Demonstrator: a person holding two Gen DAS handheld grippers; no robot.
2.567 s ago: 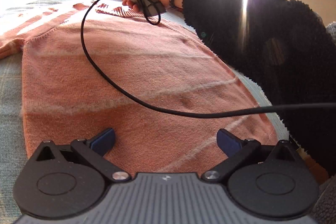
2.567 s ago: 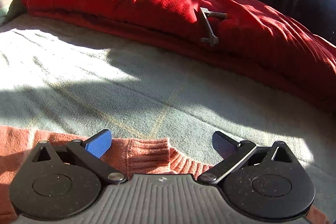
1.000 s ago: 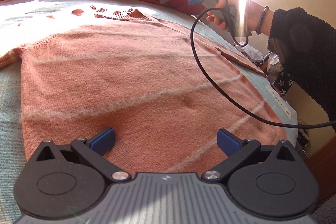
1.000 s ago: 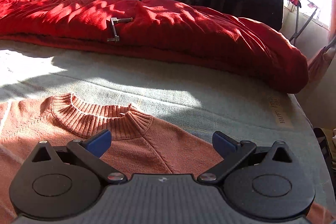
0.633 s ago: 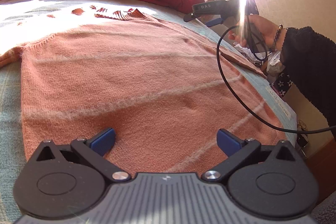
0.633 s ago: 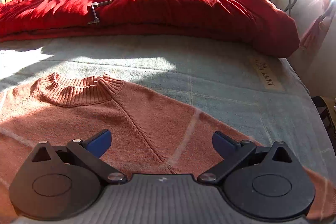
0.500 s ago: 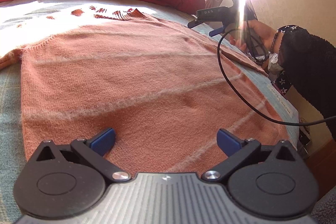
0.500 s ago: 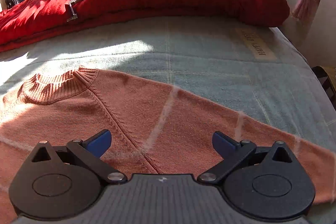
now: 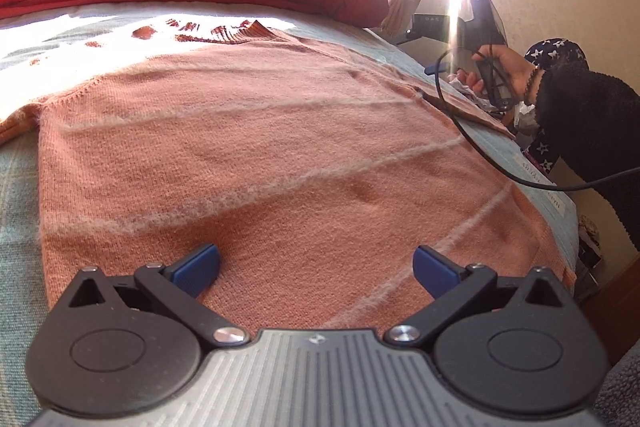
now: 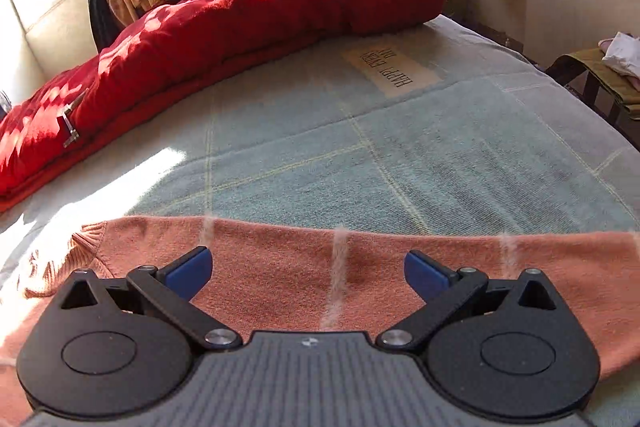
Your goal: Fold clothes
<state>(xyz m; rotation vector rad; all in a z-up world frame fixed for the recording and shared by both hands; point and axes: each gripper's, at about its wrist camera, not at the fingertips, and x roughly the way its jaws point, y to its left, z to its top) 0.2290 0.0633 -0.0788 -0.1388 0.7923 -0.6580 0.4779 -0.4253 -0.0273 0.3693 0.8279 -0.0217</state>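
Both tongs, left (image 9: 316, 265) and right (image 10: 307, 269), wide apart.

"HAPPY EVERY DAY" on bedspread label (image 10: 390, 69), "DAS" on hand-held gripper (image 9: 432, 19)

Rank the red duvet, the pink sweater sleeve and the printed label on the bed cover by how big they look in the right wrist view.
1. red duvet
2. pink sweater sleeve, though it looks large partly from nearness to the camera
3. printed label
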